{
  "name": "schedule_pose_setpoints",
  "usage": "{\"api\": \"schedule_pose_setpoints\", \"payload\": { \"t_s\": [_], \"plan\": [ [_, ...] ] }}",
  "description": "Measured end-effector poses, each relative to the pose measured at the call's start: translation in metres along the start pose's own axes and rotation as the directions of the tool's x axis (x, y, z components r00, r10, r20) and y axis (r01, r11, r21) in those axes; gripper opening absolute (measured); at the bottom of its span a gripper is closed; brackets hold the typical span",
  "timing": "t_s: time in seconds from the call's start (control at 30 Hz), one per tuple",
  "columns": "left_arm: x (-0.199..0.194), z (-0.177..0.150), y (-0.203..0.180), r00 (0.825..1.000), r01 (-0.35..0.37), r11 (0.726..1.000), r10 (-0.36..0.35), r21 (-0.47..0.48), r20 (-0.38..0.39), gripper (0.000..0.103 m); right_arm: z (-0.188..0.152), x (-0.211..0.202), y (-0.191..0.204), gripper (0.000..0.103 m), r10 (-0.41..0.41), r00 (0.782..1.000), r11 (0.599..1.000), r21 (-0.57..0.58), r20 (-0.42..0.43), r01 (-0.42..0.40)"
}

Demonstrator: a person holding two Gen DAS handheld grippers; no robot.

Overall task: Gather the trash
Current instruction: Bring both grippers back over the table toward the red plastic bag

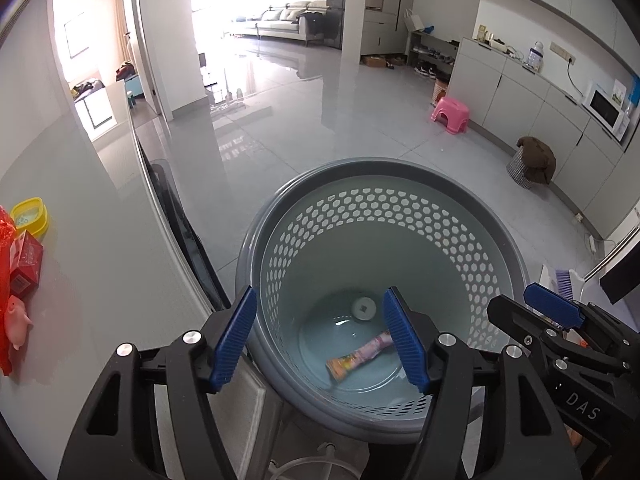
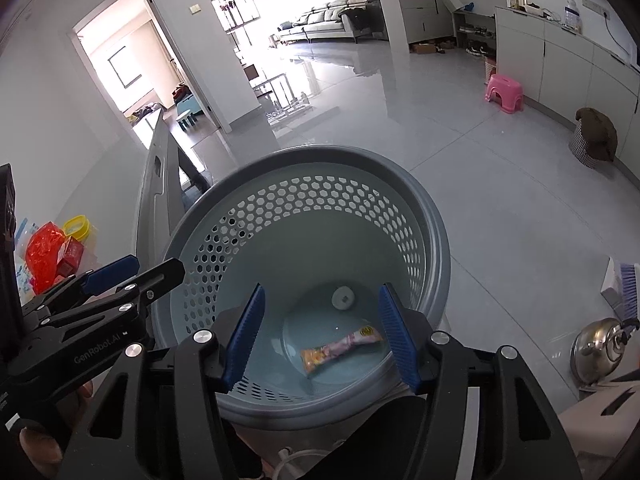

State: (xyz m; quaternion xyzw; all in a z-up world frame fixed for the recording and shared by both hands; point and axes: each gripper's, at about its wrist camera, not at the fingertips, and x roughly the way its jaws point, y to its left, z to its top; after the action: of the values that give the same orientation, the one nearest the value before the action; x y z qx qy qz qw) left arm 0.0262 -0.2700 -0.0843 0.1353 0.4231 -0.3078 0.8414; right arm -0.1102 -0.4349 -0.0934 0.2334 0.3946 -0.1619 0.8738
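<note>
A grey perforated trash basket [image 1: 400,184] stands on the floor below both grippers; it also shows in the right wrist view [image 2: 304,160]. A pink and orange snack wrapper [image 1: 358,356] lies on its bottom, seen too in the right wrist view [image 2: 340,350]. My left gripper [image 1: 324,340] is open and empty above the basket's near rim. My right gripper [image 2: 322,334] is open and empty above the basket. On the table to the left lie a red crinkled bag [image 2: 42,254], a red box [image 1: 26,264], a yellow ring-shaped item [image 1: 30,216] and a pink toy [image 1: 16,322].
The table edge [image 1: 160,200] runs left of the basket. A pink stool [image 1: 450,114], a checked basket with a brown cloth [image 1: 532,162] and cabinets [image 1: 520,92] stand at the right. A steel kettle [image 2: 600,350] and a brush [image 2: 628,284] sit near right.
</note>
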Motion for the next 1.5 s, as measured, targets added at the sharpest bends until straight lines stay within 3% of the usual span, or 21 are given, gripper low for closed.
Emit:
{"api": "schedule_pose_setpoints", "payload": {
  "t_s": [0.3,0.53,0.83,1.17,1.37,1.5],
  "plan": [
    [-0.015,0.000,0.011,0.999,-0.005,0.999,0.007,-0.039,0.035,0.078,0.002,-0.010,0.012,0.057,-0.014,1.000,1.000,-0.023,0.017,0.014],
    [-0.037,-0.001,0.025,0.995,0.013,0.997,-0.005,-0.077,0.097,0.089,0.002,-0.022,0.027,0.069,-0.010,0.998,0.999,-0.047,0.055,0.013],
    [-0.065,-0.006,0.056,0.988,0.009,0.989,0.013,-0.149,0.151,0.092,0.002,-0.042,0.048,0.077,0.025,0.994,0.995,-0.099,0.110,-0.014],
    [-0.114,-0.028,0.134,0.962,-0.106,0.958,0.167,-0.268,0.216,0.094,0.002,-0.041,0.103,0.078,0.121,0.986,0.979,-0.175,0.113,-0.100],
    [-0.143,-0.047,0.198,0.935,-0.182,0.910,0.277,-0.373,0.220,0.094,0.001,-0.035,0.160,0.082,0.199,0.975,0.949,-0.266,0.098,-0.167],
    [-0.160,-0.062,0.237,0.905,-0.261,0.864,0.374,-0.430,0.203,0.095,-0.004,-0.021,0.205,0.082,0.246,0.968,0.922,-0.322,0.053,-0.216]
  ]
}}
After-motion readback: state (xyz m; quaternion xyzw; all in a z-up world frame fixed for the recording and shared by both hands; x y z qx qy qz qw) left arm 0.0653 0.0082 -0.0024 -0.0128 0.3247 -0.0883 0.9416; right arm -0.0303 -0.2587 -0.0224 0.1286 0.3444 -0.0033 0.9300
